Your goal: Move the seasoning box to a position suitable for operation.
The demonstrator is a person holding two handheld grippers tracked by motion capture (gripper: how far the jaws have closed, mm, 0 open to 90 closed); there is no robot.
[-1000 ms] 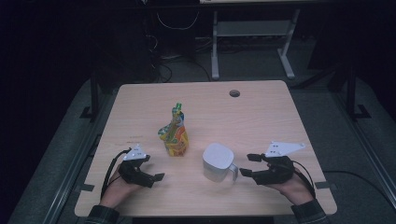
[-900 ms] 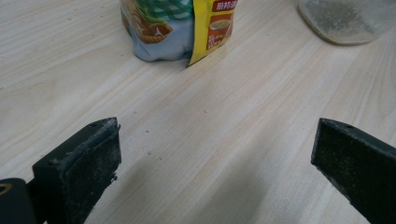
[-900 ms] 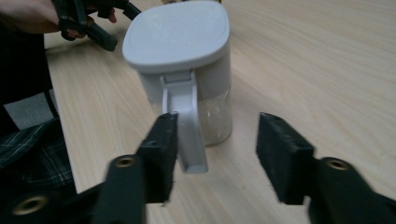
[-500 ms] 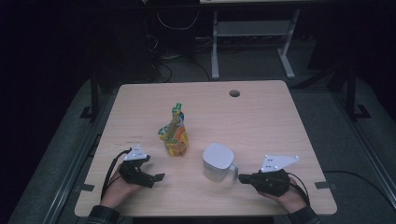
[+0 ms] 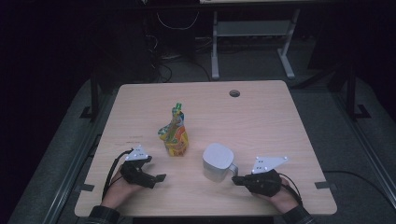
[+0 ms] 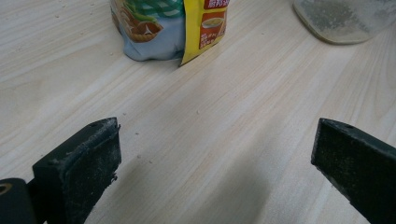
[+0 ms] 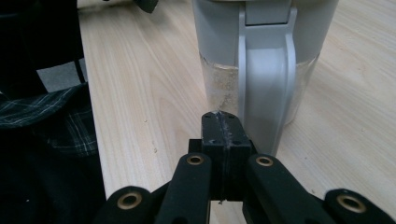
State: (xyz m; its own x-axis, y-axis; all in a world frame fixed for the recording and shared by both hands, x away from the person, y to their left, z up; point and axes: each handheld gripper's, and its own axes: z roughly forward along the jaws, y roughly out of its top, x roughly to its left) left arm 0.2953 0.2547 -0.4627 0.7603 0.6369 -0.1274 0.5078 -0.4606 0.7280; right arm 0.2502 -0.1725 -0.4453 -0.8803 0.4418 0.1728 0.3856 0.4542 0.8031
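Note:
A colourful spouted pouch (image 5: 173,135) stands upright near the middle of the wooden table (image 5: 261,121). To its right is a jug with a grey lid (image 5: 215,162), its handle (image 5: 232,167) turned to the right. My left gripper (image 5: 159,178) rests near the front edge, open and holding nothing. Along its jaws the pouch's base (image 6: 159,28) and the jug's base (image 6: 345,18) lie ahead of my left gripper (image 6: 215,158). My right gripper (image 5: 238,179) lies just right of the jug. Its jaws are shut together on nothing, and the tips of my right gripper (image 7: 222,121) sit just short of the grey handle (image 7: 266,84).
A round cable hole (image 5: 234,93) is in the table's far right part. A metal stand (image 5: 252,42) and cables sit on the floor behind the table. A plaid sleeve (image 7: 46,121) lies beside the right gripper at the front edge.
The right gripper has sunk toward the tabletop and slid a little left, and its jaws have closed on nothing. The left gripper, pouch and jug have not moved.

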